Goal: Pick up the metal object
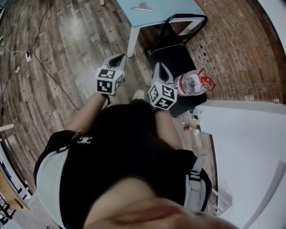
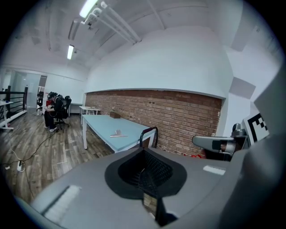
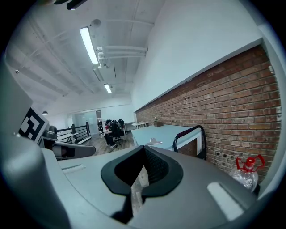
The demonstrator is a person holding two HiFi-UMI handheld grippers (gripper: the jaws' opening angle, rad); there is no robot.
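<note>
The metal object [image 1: 142,6] is a small flat silvery piece lying on a pale blue table [image 1: 165,13] at the top of the head view, well ahead of both grippers. It also lies on the table in the left gripper view [image 2: 117,133] and in the right gripper view [image 3: 153,142]. My left gripper [image 1: 119,58] is held in front of the person's body, shut and empty, its pads together [image 2: 144,174]. My right gripper [image 1: 161,67] hangs beside it, also shut with nothing in it [image 3: 142,167]. Both point toward the table from a distance.
A black cart with a tubular handle [image 1: 185,20] stands at the table's near end by the brick wall [image 1: 241,49]. A clear water bottle with a red cap [image 1: 193,82] lies on it. Cables [image 1: 27,56] trail over the wooden floor at the left. People sit at desks far back [image 2: 56,109].
</note>
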